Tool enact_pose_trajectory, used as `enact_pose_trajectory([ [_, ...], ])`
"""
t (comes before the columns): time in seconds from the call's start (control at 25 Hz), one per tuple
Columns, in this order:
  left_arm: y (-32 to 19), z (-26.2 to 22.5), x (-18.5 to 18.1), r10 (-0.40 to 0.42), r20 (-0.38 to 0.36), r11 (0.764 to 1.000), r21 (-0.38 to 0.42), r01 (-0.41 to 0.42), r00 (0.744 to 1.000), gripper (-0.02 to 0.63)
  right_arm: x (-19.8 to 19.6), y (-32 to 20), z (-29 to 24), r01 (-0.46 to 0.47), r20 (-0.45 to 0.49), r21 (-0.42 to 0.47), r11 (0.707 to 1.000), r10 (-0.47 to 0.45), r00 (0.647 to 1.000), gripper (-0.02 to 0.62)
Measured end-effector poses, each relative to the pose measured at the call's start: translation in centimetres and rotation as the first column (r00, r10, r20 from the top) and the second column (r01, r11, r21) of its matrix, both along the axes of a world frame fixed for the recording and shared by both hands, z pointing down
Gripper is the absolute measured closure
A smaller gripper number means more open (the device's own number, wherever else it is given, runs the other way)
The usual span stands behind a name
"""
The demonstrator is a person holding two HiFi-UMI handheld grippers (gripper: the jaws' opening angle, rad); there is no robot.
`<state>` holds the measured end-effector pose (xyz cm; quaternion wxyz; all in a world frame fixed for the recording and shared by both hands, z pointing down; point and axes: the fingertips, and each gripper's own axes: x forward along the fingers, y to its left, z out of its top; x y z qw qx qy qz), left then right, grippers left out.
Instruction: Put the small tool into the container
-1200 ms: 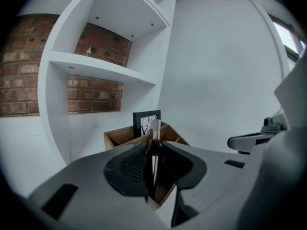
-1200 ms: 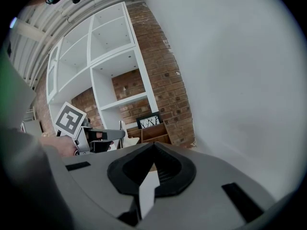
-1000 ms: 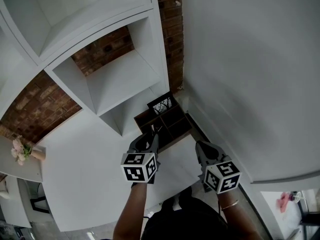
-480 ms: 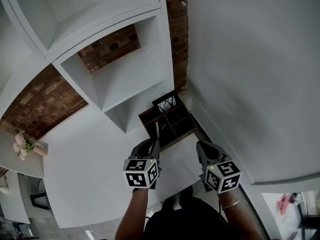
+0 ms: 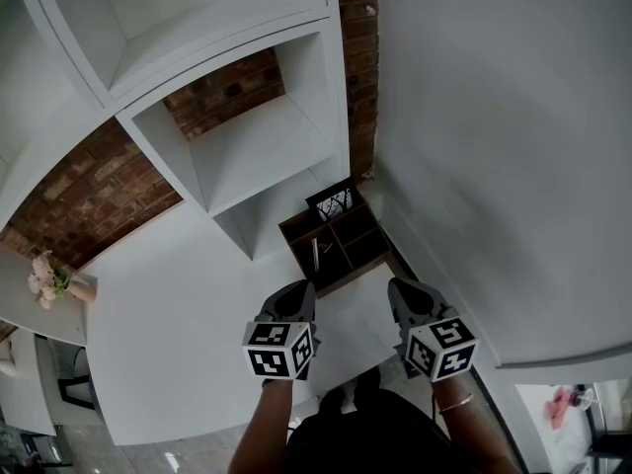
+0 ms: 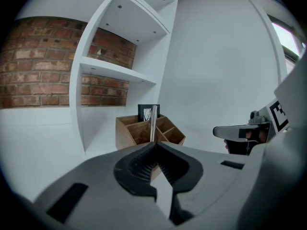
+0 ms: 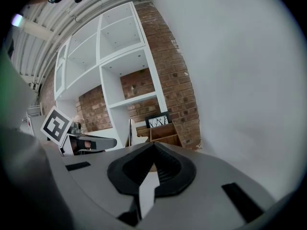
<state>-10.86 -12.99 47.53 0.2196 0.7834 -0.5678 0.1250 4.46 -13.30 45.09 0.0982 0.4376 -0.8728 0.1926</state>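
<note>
Head view: your left gripper (image 5: pixel 297 289) and right gripper (image 5: pixel 399 289) hover side by side just short of the wooden container (image 5: pixel 343 242). The small tool (image 5: pixel 316 255) stands in a left-side compartment, clear of both claws.

Left gripper view: your jaws are pressed together on nothing, and the small tool (image 6: pixel 153 121) rises upright inside the container (image 6: pixel 125 131), straight beyond the tips (not touching them).

Right gripper view: these jaws meet too, empty. The container (image 7: pixel 163 132) lies ahead, with the small tool (image 7: pixel 130 131) at its left.

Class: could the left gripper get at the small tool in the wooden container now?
Probably yes: nothing stands between the left gripper and the small tool, which sticks up from the open container.
</note>
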Motion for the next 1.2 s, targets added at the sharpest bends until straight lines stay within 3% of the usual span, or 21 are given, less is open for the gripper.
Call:
enact_pose_trajectory([
  [1.2,2.1,-1.8,-1.0,-0.034,-0.027,0.998,0.047,0.035,0.999,0.592,-0.5,0.9,-1.6,0.015,-0.01,0.068,0.998,-0.015,1.0,0.591],
])
